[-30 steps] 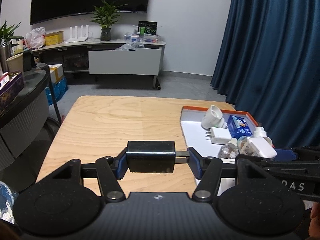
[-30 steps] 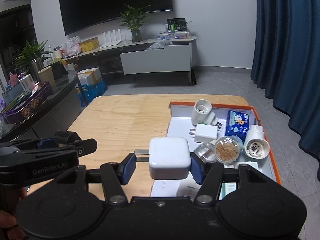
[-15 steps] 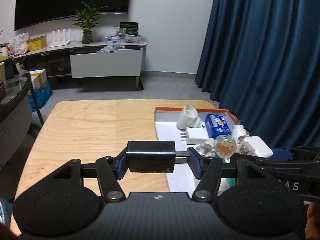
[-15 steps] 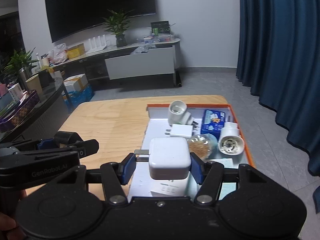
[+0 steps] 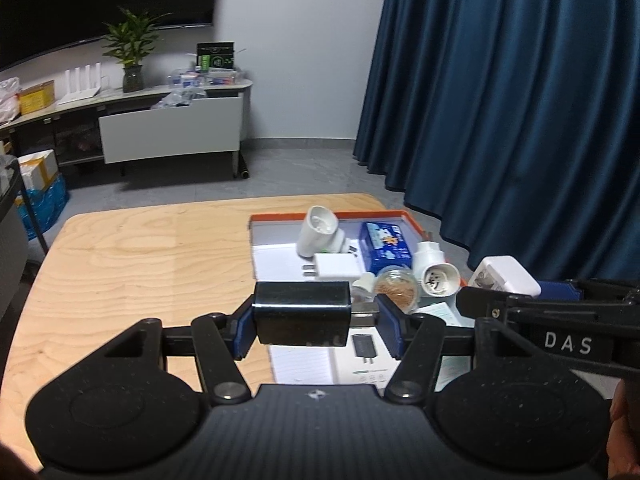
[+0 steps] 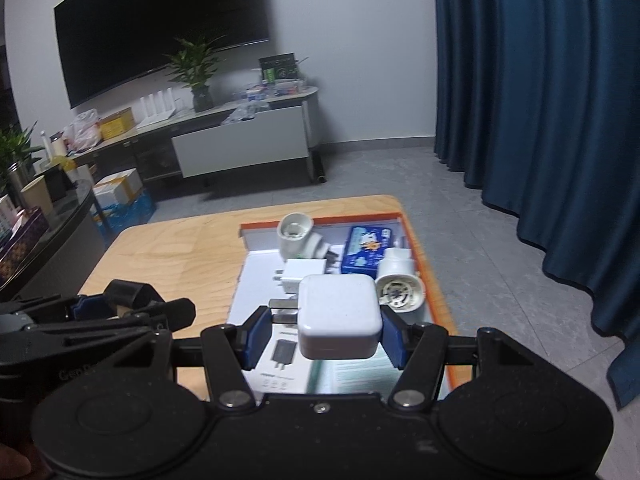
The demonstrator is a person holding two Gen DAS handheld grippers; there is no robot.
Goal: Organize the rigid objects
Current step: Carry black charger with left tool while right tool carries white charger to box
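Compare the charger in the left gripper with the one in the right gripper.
The black charger is dark and boxy; the white charger is pale with rounded corners. The black charger's prongs point right in the left wrist view, the white charger's point left in the right wrist view. Both are clamped lengthwise, prongs against a pad, over the orange-rimmed tray.

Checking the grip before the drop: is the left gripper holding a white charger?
No, the left gripper holds a black charger; the white charger is in the right gripper.

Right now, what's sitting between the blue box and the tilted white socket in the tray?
Nothing: in the left wrist view, bare tray floor separates the blue box from the tilted white socket.
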